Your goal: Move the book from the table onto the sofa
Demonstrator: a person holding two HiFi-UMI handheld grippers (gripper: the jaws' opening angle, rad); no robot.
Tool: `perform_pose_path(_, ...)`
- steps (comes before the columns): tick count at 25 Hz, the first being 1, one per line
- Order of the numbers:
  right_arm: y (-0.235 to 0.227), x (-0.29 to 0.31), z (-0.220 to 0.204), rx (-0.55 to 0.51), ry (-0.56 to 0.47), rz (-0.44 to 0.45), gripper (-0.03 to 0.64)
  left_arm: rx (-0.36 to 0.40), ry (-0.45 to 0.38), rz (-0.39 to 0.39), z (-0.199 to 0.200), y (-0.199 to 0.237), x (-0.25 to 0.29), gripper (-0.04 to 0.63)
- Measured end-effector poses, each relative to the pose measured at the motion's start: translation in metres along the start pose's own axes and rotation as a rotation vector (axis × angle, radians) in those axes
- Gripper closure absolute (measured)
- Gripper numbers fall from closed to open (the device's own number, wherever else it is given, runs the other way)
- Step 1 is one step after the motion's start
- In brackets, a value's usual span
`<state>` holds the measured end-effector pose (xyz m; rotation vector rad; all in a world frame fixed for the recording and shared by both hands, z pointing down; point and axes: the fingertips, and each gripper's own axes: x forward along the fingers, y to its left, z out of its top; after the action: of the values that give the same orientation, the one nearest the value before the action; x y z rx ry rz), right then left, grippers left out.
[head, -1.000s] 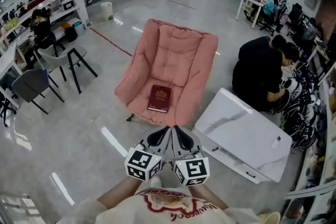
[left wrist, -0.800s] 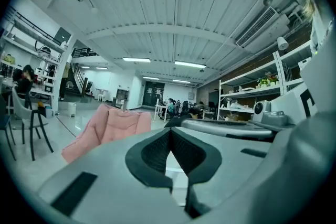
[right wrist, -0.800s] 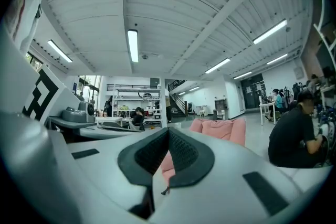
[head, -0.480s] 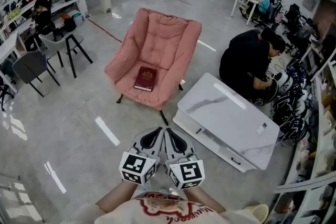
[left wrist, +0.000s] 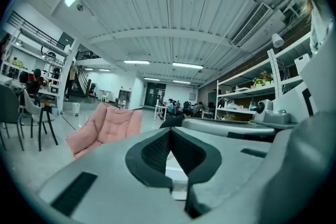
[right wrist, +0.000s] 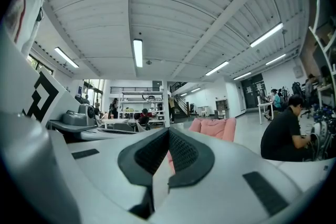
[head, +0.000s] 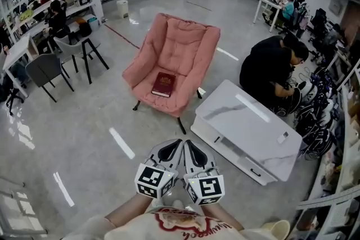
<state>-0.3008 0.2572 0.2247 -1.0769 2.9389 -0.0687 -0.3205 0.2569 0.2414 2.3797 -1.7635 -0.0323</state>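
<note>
A dark red book [head: 163, 84] lies flat on the seat of the pink sofa chair [head: 185, 48] in the head view. The white marble-topped table [head: 247, 126] stands to the chair's right, its top bare. My left gripper [head: 178, 145] and right gripper [head: 188, 145] are side by side low in the frame, well short of the chair, both shut and empty. The left gripper view shows shut jaws [left wrist: 169, 132] with the pink chair [left wrist: 105, 126] to the left. In the right gripper view, shut jaws [right wrist: 168, 132] partly hide the pink chair [right wrist: 215, 127].
Two people [head: 275, 73] crouch beside the table's far side. Grey chairs [head: 48, 67] and a desk with shelving stand at the left. Shelving with gear [head: 337, 121] lines the right edge. Polished floor [head: 95, 137] lies between me and the chair.
The chair, book and table have shifted away and upward in the head view as I backed off from them. Both grippers stayed shut and together.
</note>
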Motion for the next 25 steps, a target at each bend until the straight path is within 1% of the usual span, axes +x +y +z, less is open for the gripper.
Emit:
perform_pose_path(4,0.011,-0.003,0.004,-0.007,-0.019,-0.004,0.618,-0.002,-0.007,0.003,0.003,0.001,-0.011,0.592)
perform_pose_path(12,0.033,0.002,0.007,-0.019,-0.011,0.014,0.618,0.008,-0.013,0.014,0.009,0.014,-0.029,0.592)
perform_pose_path(25,0.059,0.021,0.007,-0.038,-0.013,0.051,0.618,-0.006,-0.029,0.03,0.013,0.042,-0.044,0.592)
